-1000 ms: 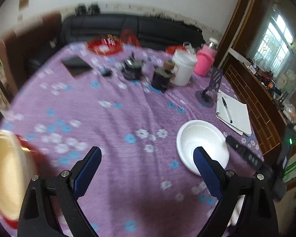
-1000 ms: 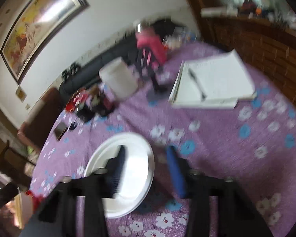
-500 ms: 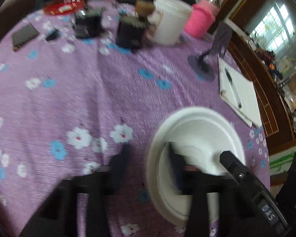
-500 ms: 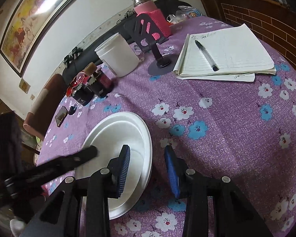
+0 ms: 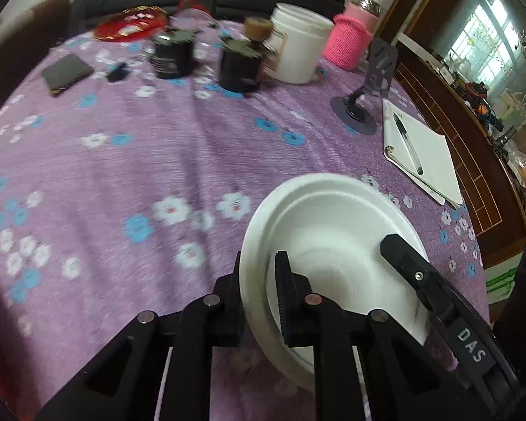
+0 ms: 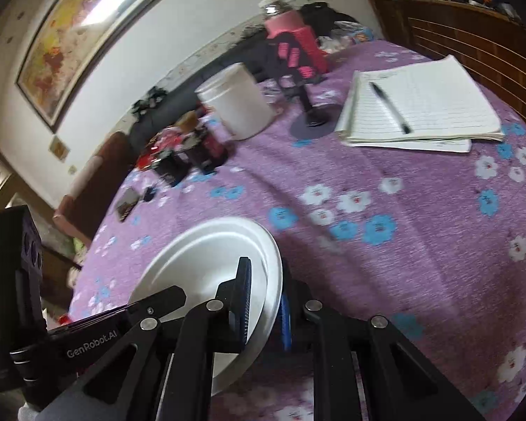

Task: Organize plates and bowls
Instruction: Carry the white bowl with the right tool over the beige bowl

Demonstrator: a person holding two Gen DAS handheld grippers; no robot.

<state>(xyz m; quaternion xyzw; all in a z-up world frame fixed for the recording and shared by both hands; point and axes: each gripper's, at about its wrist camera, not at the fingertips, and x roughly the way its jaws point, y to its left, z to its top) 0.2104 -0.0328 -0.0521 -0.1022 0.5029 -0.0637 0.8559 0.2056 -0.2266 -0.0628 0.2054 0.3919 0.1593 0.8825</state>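
A white bowl (image 5: 333,245) sits over the purple flowered tablecloth (image 5: 157,161), held from both sides. My left gripper (image 5: 259,291) is shut on its left rim, one finger inside and one outside. My right gripper (image 6: 264,301) is shut on the opposite rim of the bowl (image 6: 207,259). The right gripper's finger also shows across the bowl in the left wrist view (image 5: 420,280), and the left gripper's finger shows in the right wrist view (image 6: 147,310).
Further back stand two dark jars (image 5: 238,66), a white tub (image 5: 298,45), a pink-sleeved bottle (image 5: 347,38), a phone stand (image 5: 368,87), a notebook with pen (image 5: 417,154), a phone (image 5: 66,72) and a red tray (image 5: 129,28).
Both grippers have closed on the bowl's opposite rims. The left gripper swung right from an open stance to reach the bowl. The right gripper narrowed its jaws onto the rim.
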